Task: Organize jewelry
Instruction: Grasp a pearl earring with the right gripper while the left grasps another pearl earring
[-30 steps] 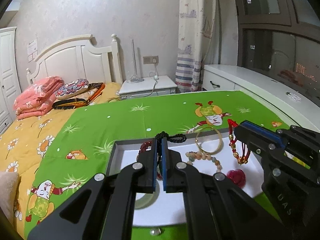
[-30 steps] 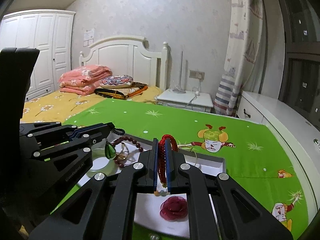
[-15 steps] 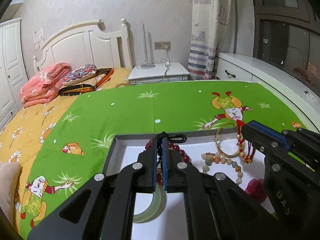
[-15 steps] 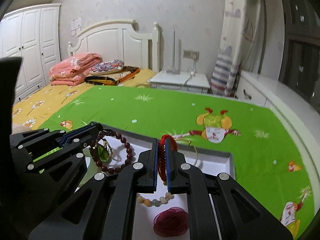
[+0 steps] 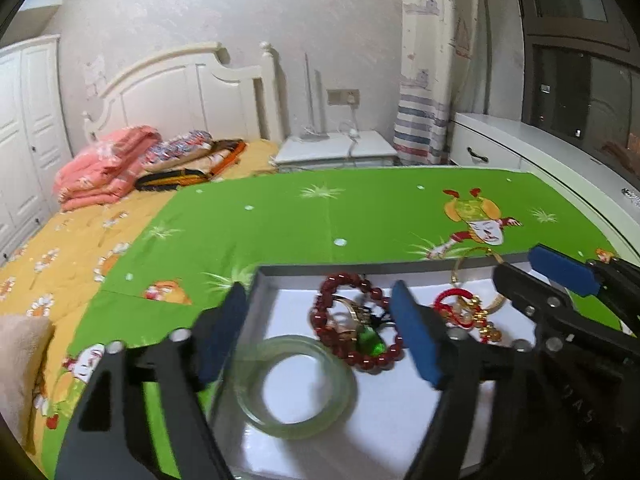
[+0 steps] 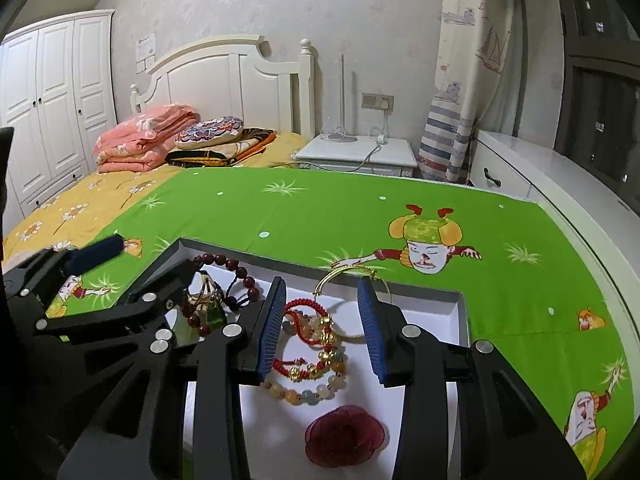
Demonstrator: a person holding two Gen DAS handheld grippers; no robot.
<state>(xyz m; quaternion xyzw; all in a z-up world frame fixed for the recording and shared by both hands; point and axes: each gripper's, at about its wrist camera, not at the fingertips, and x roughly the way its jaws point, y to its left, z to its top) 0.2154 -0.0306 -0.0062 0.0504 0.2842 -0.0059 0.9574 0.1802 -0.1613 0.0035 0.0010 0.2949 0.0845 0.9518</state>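
A white-lined tray (image 5: 400,416) (image 6: 436,296) lies on the green bedspread. Inside it, under my open left gripper (image 5: 320,334), a dark red bead bracelet (image 5: 352,354) with a green pendant (image 5: 370,340) lies beside a pale jade bangle (image 5: 296,386). My right gripper (image 6: 324,320) also stands open, over a red cord bracelet with gold beads (image 6: 308,332) that rests on a pastel bead bracelet (image 6: 308,392). A gold bangle (image 6: 352,276) and a dark red fabric flower (image 6: 344,434) lie near it. Nothing is between either pair of fingers.
The green cartoon-print cloth (image 6: 360,216) covers the bed around the tray. Folded pink blankets and pillows (image 6: 160,136) lie by the white headboard. A white nightstand (image 6: 360,156) and a white cabinet (image 6: 540,176) stand to the right. Each gripper shows in the other's view.
Both grippers have opened. The black-corded pendant with the red beads dropped from the left one into the tray, and the red cord bracelet dropped from the right one onto the pastel beads.
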